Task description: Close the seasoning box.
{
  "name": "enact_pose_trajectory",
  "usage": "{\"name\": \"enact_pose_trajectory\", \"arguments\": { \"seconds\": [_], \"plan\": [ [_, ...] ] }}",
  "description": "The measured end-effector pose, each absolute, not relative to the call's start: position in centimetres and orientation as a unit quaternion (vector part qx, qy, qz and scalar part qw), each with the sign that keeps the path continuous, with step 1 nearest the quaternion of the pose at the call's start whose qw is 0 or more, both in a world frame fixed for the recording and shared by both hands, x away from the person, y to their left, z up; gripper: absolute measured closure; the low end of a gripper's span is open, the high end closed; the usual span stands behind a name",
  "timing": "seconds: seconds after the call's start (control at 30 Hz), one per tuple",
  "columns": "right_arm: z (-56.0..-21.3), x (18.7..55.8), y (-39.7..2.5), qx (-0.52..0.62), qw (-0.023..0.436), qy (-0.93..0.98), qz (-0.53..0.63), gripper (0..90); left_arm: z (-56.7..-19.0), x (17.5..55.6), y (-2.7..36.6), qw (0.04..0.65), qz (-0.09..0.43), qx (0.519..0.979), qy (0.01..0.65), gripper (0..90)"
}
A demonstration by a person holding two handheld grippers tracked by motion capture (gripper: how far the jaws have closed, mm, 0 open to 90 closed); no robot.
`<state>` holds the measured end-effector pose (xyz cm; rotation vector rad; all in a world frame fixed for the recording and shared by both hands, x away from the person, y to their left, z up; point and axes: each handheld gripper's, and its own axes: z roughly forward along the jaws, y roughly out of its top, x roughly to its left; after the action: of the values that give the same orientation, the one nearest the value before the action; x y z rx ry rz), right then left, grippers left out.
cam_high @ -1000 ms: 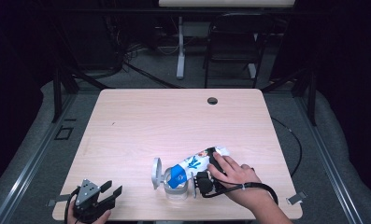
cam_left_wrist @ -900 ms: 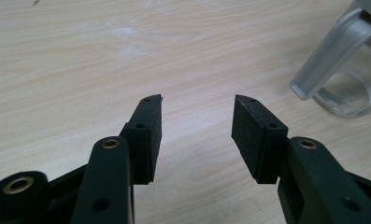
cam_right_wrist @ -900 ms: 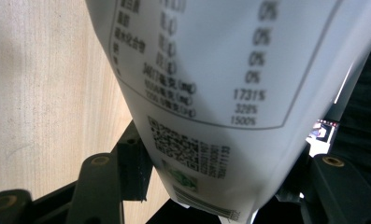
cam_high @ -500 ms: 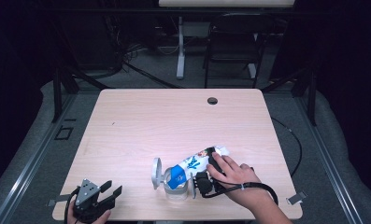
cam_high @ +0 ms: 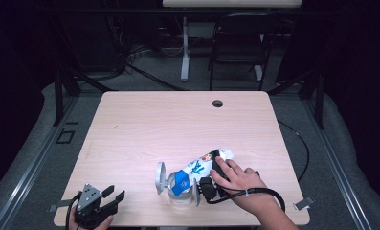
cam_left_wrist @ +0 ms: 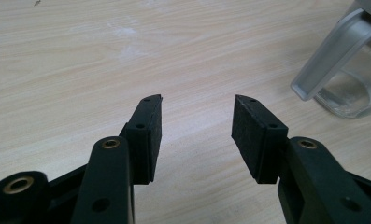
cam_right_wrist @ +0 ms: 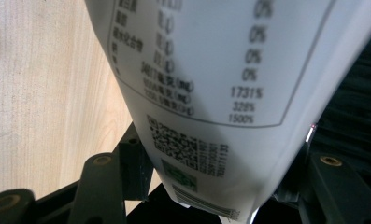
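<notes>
Right hand-held gripper (cam_high: 207, 188) clamped on white pouch (cam_high: 197, 168), long axis slanting from its jaws, blue end tipped over glass pitcher (cam_high: 178, 191). Left hand-held gripper (cam_left_wrist: 196, 128) wide open, empty, on bench (cam_high: 178, 124).

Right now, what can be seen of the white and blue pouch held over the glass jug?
The pouch is a soft packet, white with a blue band at its lower end and colourful print. It lies tilted, blue end dipping into the clear jug, sealed end raised toward the table's right. The right gripper is shut on it. The right gripper view shows its white back with a nutrition table, QR code and barcode.
</notes>
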<state>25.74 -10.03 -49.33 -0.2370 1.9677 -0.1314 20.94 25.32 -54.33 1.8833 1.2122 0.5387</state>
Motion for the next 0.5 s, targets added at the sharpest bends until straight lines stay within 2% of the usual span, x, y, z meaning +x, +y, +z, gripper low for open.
{"name": "enact_pose_trajectory", "arguments": {
  "seconds": [0.5],
  "plan": [
    [-49.31,25.70,-9.54,-0.110,0.545,0.829,-0.059,45.1,-54.30,20.93,25.33,0.408,0.214,0.746,0.481,53.4]
  ]
}}
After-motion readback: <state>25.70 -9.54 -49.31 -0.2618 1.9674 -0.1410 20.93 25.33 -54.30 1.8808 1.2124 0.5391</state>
